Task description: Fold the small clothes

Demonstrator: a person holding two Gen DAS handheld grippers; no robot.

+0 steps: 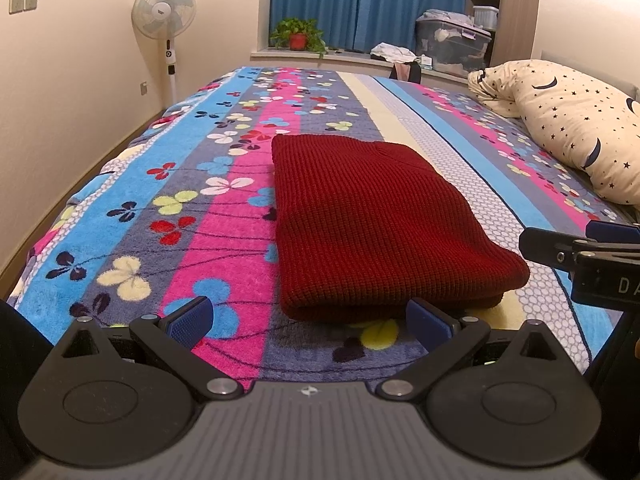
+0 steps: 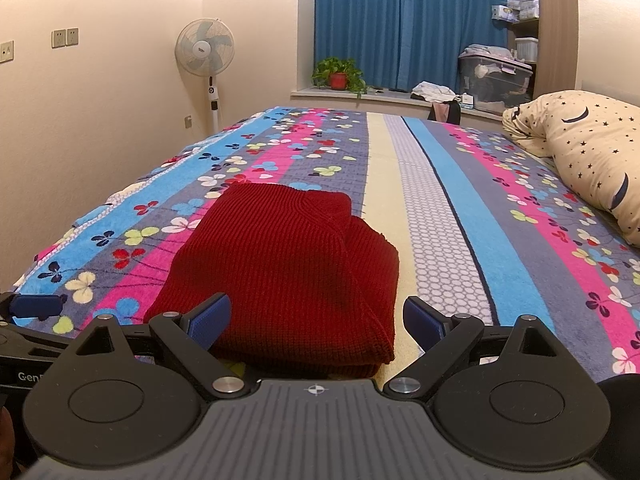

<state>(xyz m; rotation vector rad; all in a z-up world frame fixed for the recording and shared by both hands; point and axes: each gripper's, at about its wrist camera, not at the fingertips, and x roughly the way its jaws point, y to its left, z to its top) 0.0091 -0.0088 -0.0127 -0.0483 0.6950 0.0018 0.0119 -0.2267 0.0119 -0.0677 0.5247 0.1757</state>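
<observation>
A dark red knitted garment point(image 1: 372, 224) lies folded into a thick rectangle on the flowered, striped bedspread point(image 1: 168, 208). It also shows in the right wrist view point(image 2: 288, 268). My left gripper point(image 1: 312, 320) is open and empty, just short of the garment's near edge. My right gripper point(image 2: 316, 320) is open and empty, its jaws standing on either side of the garment's near end. The right gripper shows at the right edge of the left wrist view point(image 1: 580, 252). The left gripper shows at the left edge of the right wrist view point(image 2: 32, 308).
A star-and-moon patterned pillow point(image 1: 576, 120) lies on the bed's right side. A standing fan point(image 1: 166, 20) is by the left wall. A potted plant point(image 1: 298, 36), loose clothes point(image 1: 392, 53) and a storage box point(image 1: 452, 46) sit on the window sill before blue curtains.
</observation>
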